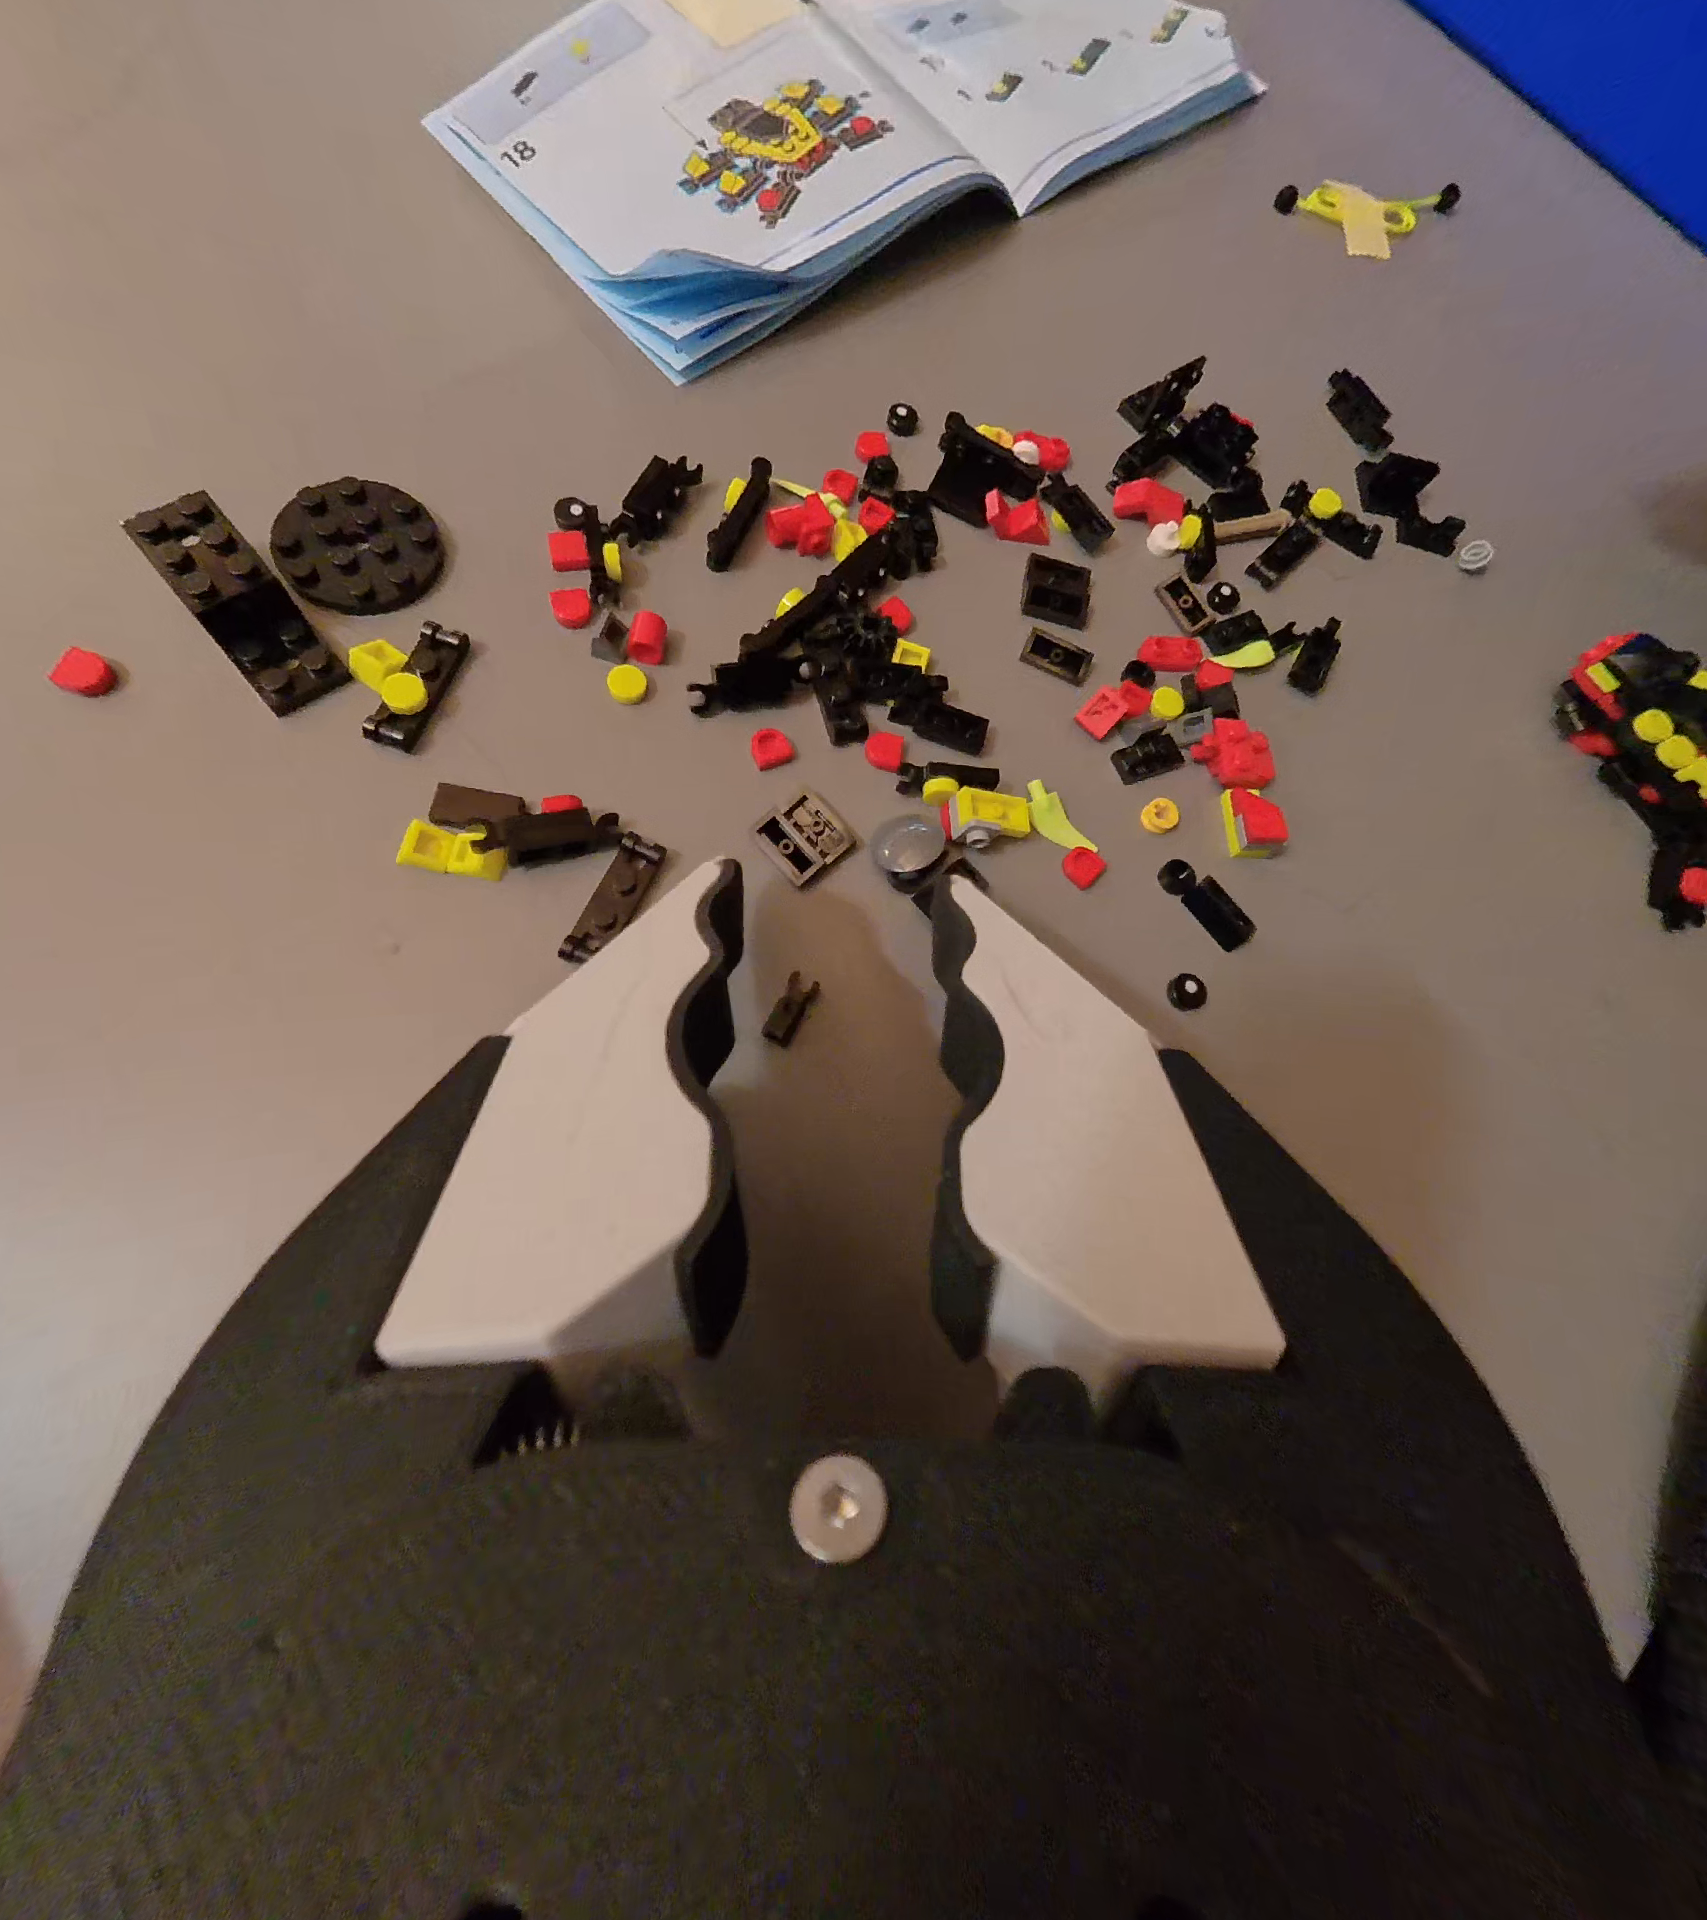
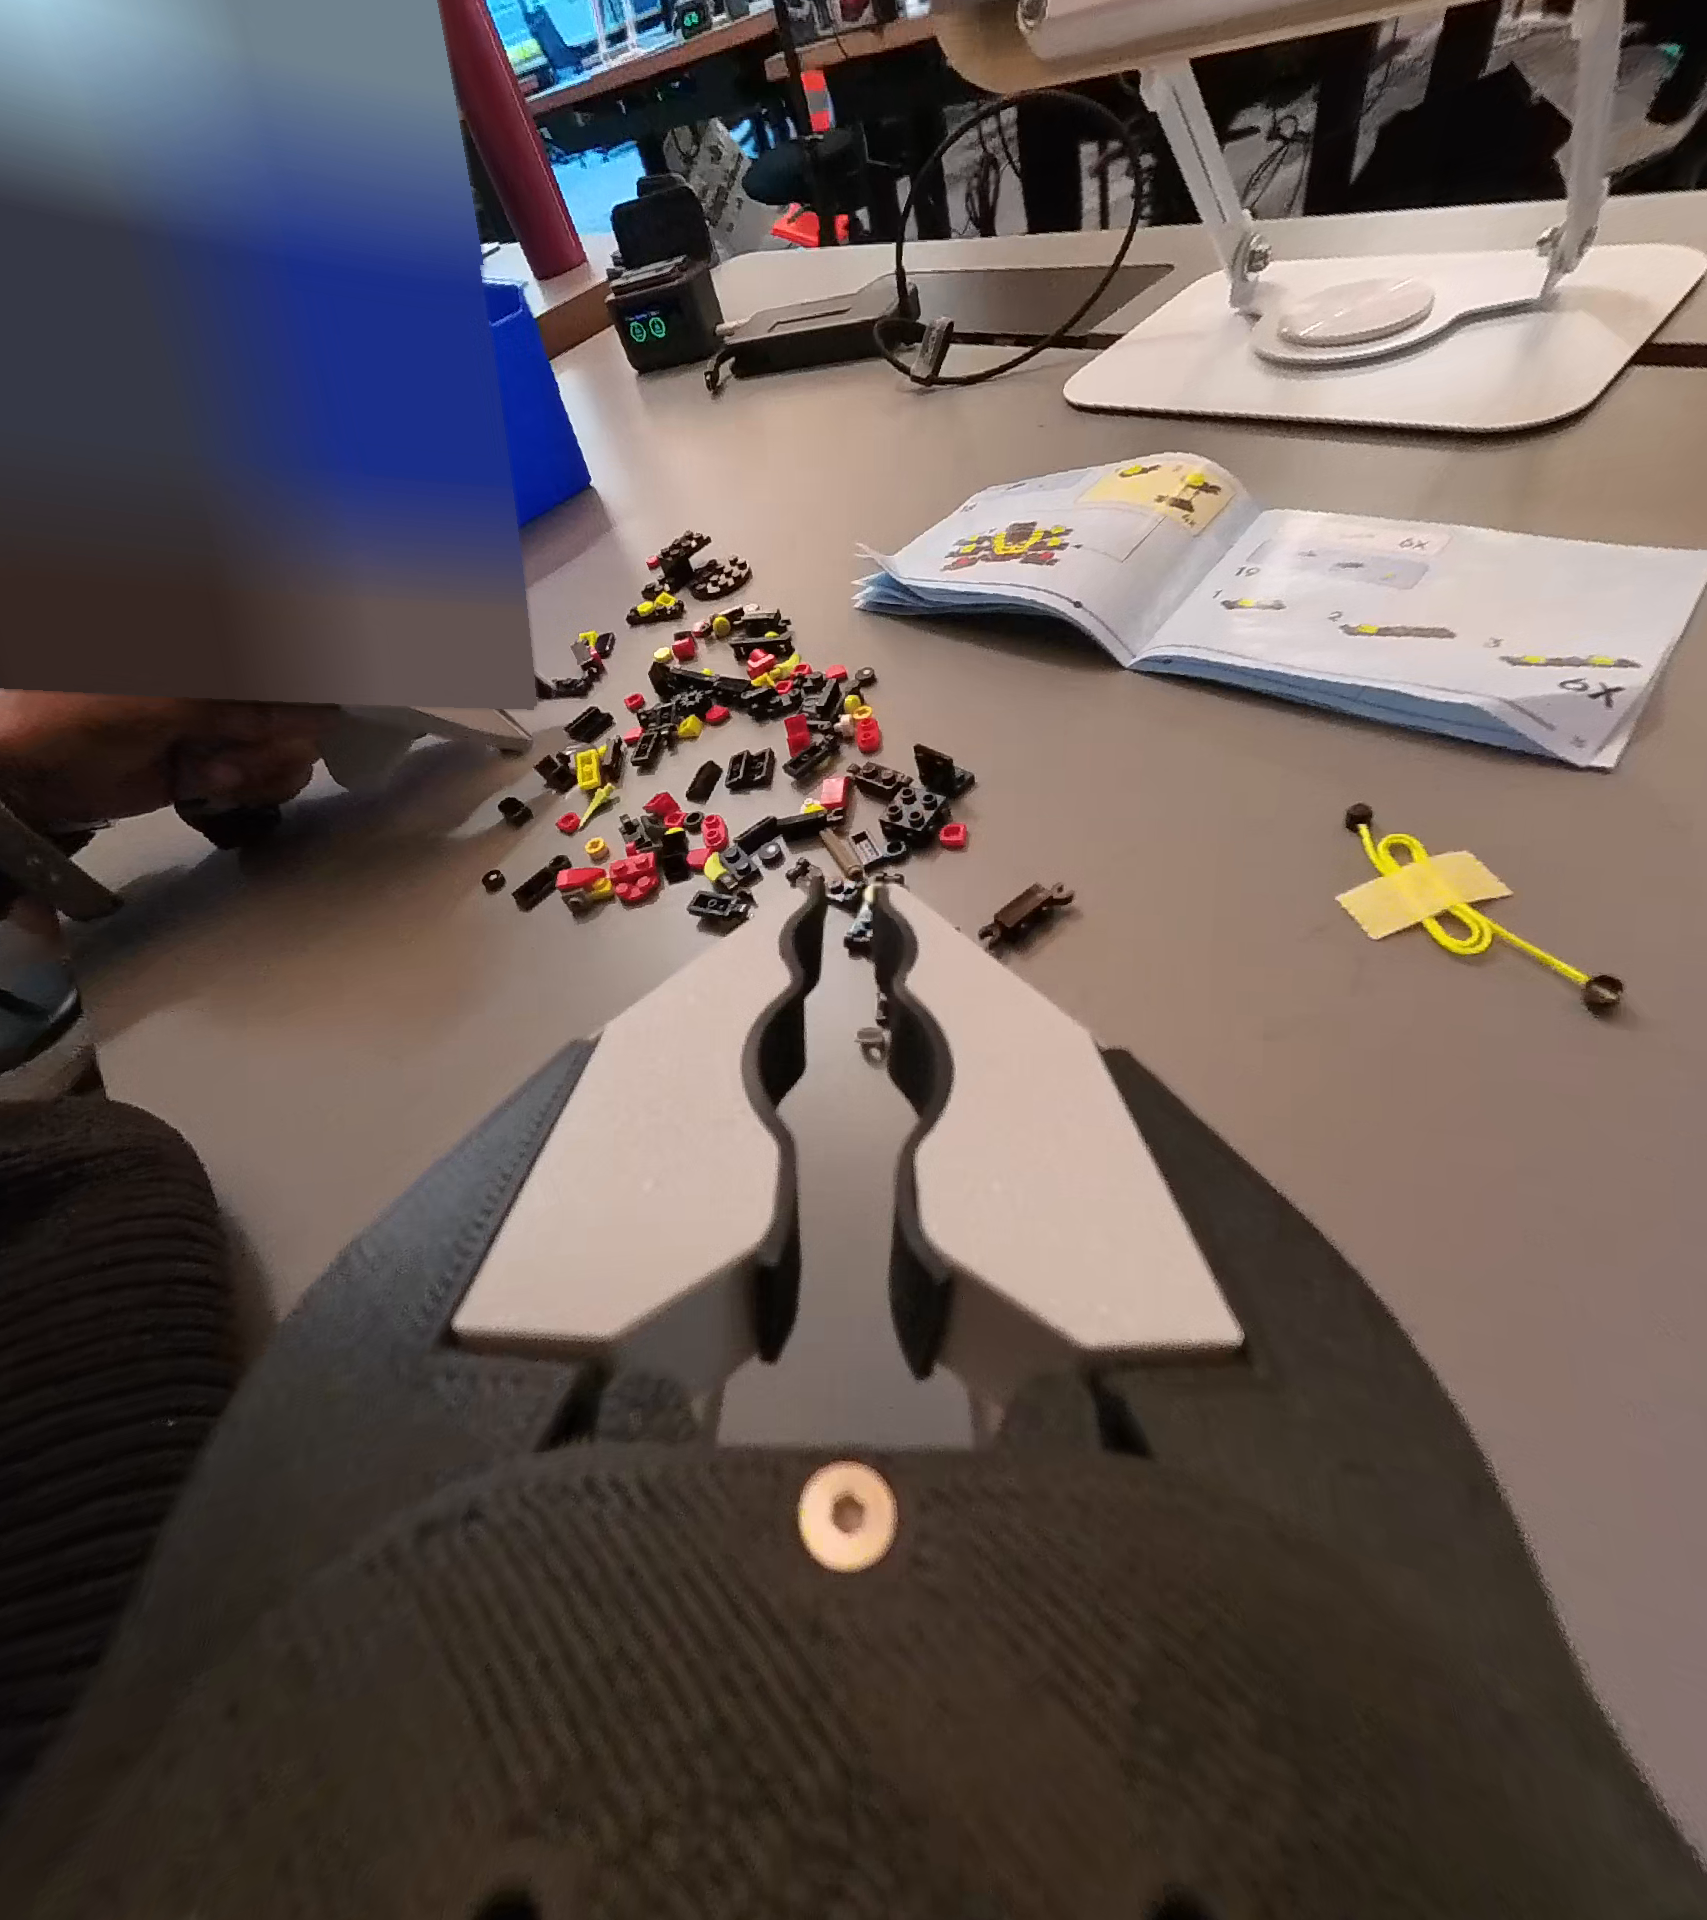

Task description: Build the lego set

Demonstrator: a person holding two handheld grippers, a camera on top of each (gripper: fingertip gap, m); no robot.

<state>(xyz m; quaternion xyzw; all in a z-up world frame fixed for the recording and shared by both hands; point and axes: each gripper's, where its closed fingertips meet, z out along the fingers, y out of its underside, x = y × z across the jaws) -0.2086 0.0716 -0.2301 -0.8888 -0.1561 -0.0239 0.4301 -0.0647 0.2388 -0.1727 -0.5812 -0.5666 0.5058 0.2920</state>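
Observation:
My left gripper [image 1: 835,883] is open and low over the grey table [image 1: 153,987], at the near edge of a scatter of small black, red and yellow bricks [image 1: 880,623]. A tiny black clip piece [image 1: 792,1008] lies on the table between its fingers, touching neither pad. A dark grey tile [image 1: 802,836] and a grey dish [image 1: 906,842] lie just beyond its tips. My right gripper [image 2: 849,899] is nearly shut on a small thin black piece [image 2: 864,923], which sits against the right pad near the tips. It is at the near edge of the same scatter [image 2: 724,748].
An open instruction booklet [image 1: 776,177] [image 2: 1296,613] lies beyond the bricks. A part-built red, yellow and black model [image 1: 1680,769] sits at the right. A taped yellow string [image 2: 1431,899], a brown clip plate [image 2: 1025,914], a monitor stand [image 2: 1348,343], a blue bin [image 2: 537,416] and a person's hand [image 2: 101,758] are nearby. To reach the brown clip plate [image 2: 1025,914] in a straight line is about 8 cm for my right fingers, about 20 cm for my left. Look for it in the left wrist view [image 1: 1360,408] too.

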